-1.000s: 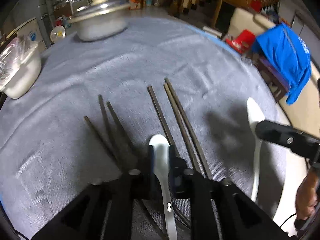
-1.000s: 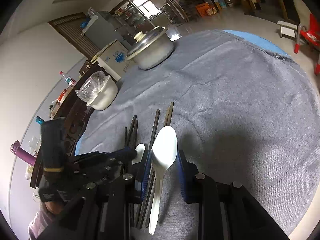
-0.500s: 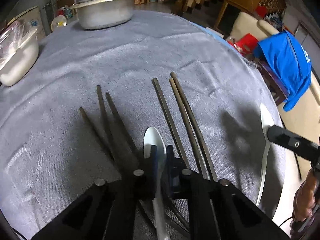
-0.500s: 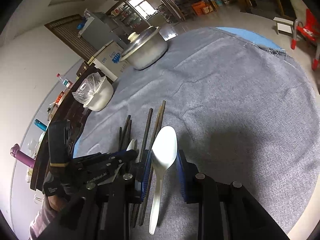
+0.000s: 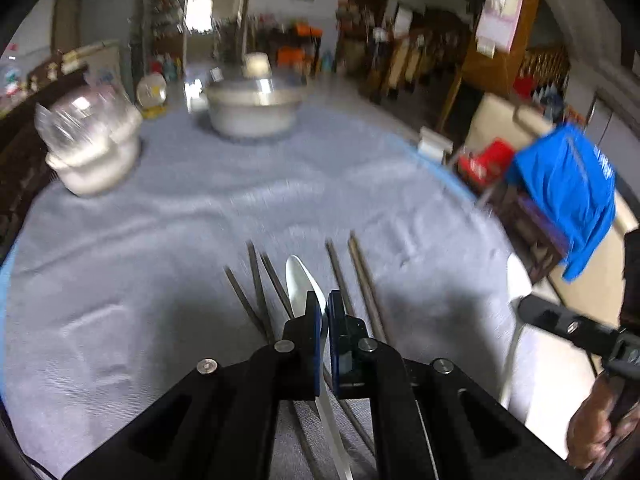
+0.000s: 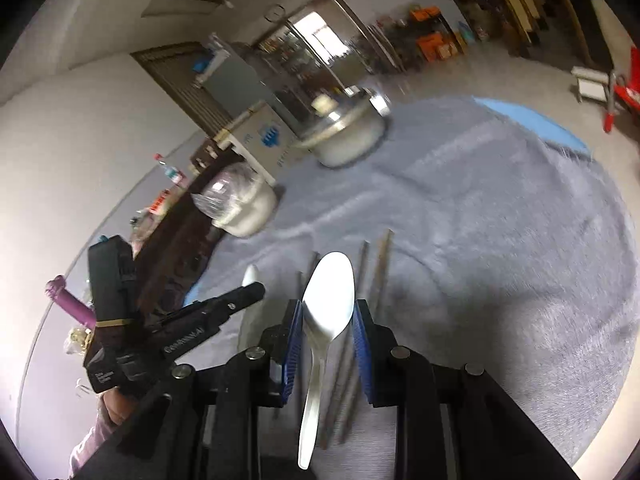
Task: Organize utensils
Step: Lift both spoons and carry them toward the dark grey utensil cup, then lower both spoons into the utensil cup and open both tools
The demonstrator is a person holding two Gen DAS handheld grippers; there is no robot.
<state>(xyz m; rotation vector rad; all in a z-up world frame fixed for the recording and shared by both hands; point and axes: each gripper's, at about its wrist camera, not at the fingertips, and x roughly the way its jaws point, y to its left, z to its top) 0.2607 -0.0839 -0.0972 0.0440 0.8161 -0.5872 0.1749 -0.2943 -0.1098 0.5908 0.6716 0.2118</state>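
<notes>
- Both hands have come up off the grey cloth (image 5: 168,240) since a second ago — each view now takes in more room and less table, with motion blur.
- Left gripper (image 5: 324,312): jaws were loosely around the spoon a second ago and have just been closing; now pinched nearly together on the left spoon (image 5: 298,284), edge-on between the pads. Bowl sticks out past the fingertips, handle trails back under the gripper. It looks lifted clear of the cloth.
- Dark chopsticks (image 5: 256,280) lie on the cloth just left of that spoon; the second group, brown chopsticks (image 5: 360,276), lies just right of it. All loose, roughly parallel, fanned at the far ends.
- Right gripper (image 6: 326,320): jaws partly open, unchanged, pads against the flanks of the white spoon (image 6: 328,296) where the bowl narrows. Bowl faces up, handle hangs down toward the camera. Held above the cloth, over the chopsticks.
- Far side, well apart: wrapped white bowl (image 5: 92,152) at left, lidded pot (image 5: 254,110) further right. Neither is involved.
- Progress, my read — early. Both spoons are picked up, neither is placed, and no holder or tray is visible, so I can't tell the destination.
- Left to do: set the spoons down together, then pair up and align the chopsticks.
</notes>
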